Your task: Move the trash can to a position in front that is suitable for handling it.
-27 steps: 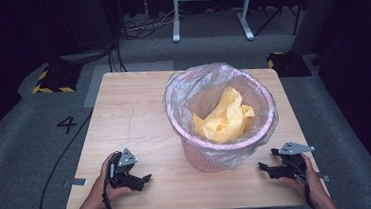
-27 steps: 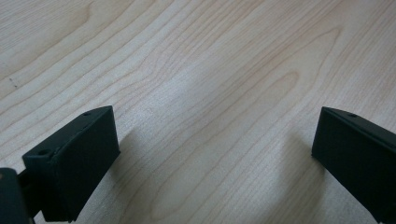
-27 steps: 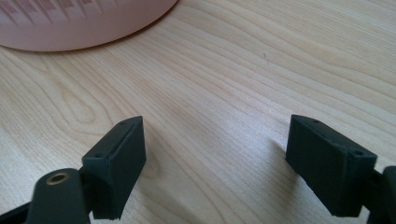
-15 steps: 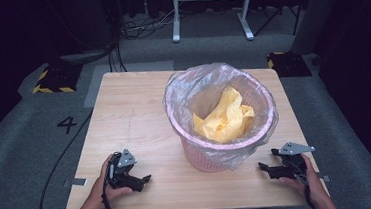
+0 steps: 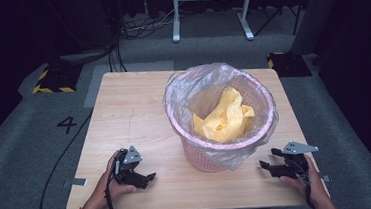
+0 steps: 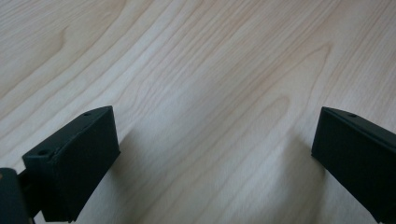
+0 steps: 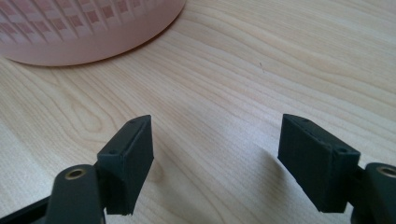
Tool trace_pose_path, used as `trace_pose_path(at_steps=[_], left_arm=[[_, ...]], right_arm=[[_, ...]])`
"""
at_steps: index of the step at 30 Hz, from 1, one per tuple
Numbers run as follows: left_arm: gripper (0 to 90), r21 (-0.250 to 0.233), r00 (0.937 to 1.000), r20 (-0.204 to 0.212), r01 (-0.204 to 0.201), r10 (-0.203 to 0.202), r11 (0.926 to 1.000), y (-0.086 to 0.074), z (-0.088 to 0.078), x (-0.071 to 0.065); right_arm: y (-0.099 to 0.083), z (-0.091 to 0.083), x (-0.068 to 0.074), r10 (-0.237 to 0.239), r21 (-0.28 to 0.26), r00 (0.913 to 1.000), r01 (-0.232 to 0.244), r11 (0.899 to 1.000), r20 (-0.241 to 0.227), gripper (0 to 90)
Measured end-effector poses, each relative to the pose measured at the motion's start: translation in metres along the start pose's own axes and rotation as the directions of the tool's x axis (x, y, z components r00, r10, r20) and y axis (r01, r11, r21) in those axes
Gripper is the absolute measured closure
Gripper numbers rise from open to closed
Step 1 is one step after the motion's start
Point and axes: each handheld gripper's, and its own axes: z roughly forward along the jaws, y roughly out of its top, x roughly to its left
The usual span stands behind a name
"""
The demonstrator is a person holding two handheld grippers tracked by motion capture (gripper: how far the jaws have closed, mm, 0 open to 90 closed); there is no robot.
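My left fingers (image 6: 70,163): spread wide with nothing between them, just bare wood grain, held low over the worktop.
My right fingers (image 7: 128,163): also spread apart and empty, close above the wood, with a pink latticed wall curving across at 11 o'clock in the right gripper view.
My left gripper (image 5: 146,178): in my left hand (image 5: 110,178) at about 7 o'clock on the worktop, its tips turned toward the basket.
My right gripper (image 5: 269,160): in my right hand (image 5: 304,178) at about 5 o'clock, near the front right corner, tips aimed at the basket's foot.
Worktop (image 5: 129,114): pale wood, bare across its left half.
Basket (image 5: 205,155): pink plastic, upright, right of centre, standing between my two grippers and a little farther back; the right gripper is nearer to it than the left.
Bag liner (image 5: 182,87): clear thin plastic folded over the basket's rim and hanging loose down the outside.
Yellow crumpled sheet (image 5: 225,119): lying inside the basket, bunched against its right side.
In the way: the basket's body stands between the two grippers.
Floor (image 5: 26,142): grey carpet with a "4" mark (image 5: 67,125) at 9 o'clock, cables (image 5: 142,27) and a white frame (image 5: 211,4) at 12 o'clock, yellow-and-black striped blocks (image 5: 51,80) at 10 o'clock.
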Motion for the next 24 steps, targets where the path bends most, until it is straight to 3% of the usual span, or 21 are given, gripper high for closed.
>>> trace_pose_path(at_steps=[6, 13, 17, 24], left_arm=[[0.6, 0.001, 0.9999, 0.011, -0.013, 0.013, 0.9999, 0.007, 0.007, 0.001], [0.7, 0.001, 0.9998, 0.013, -0.012, 0.012, 0.9999, 0.005, 0.005, -0.001], [0.7, 0.002, 0.9998, 0.012, -0.013, 0.013, 0.9999, 0.005, 0.004, -0.001], [0.8, 0.002, 0.9998, 0.013, -0.013, 0.013, 0.9999, 0.004, 0.004, -0.001]], right_arm=[[0.008, 0.001, 0.007, -0.042, -0.037, 0.9991, 0.042, 0.998, 0.007, 25.8], [0.025, 0.004, 0.022, -0.088, -0.105, 0.9952, 0.083, 0.991, -0.043, 25.0], [0.035, 0.009, 0.034, -0.142, -0.113, 0.9875, 0.134, 0.985, -0.068, 26.3], [0.046, 0.017, 0.047, -0.197, -0.145, 0.9742, 0.180, 0.973, -0.110, 27.2]])
